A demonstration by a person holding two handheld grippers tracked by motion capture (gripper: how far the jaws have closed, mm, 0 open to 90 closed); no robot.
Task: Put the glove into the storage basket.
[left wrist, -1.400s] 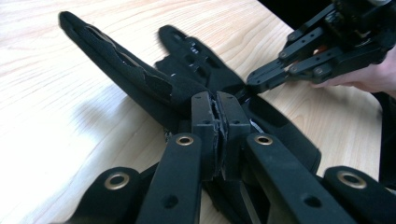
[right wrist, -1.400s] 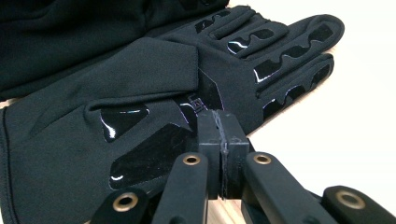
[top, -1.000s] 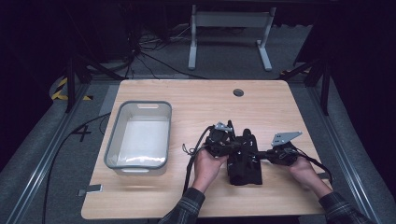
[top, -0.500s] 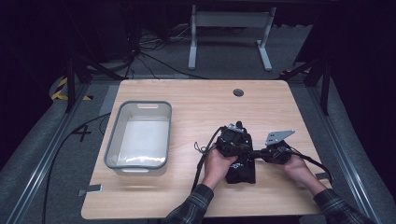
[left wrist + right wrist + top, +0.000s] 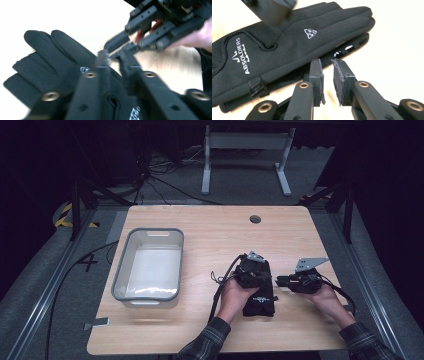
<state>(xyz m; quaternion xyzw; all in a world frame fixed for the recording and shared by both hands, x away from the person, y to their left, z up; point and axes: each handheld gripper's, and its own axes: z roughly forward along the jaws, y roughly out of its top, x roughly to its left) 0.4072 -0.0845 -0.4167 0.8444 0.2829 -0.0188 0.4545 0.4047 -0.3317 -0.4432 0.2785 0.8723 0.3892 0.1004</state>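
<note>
Wooden table under black gloves

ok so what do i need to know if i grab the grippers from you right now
Left gripper: jaws shut, tips over the black gloves; whether they pinch fabric I cannot tell.
Right gripper: jaws have just been opening, nothing between them, beside the gloves' edge.
Things: the gloves lie flat, one on the other, on the table, right of the grey tub.
Done: gloves stacked together. The tub looks empty.
Left: probably gripping the pair and moving it, perhaps into the tub.
</note>
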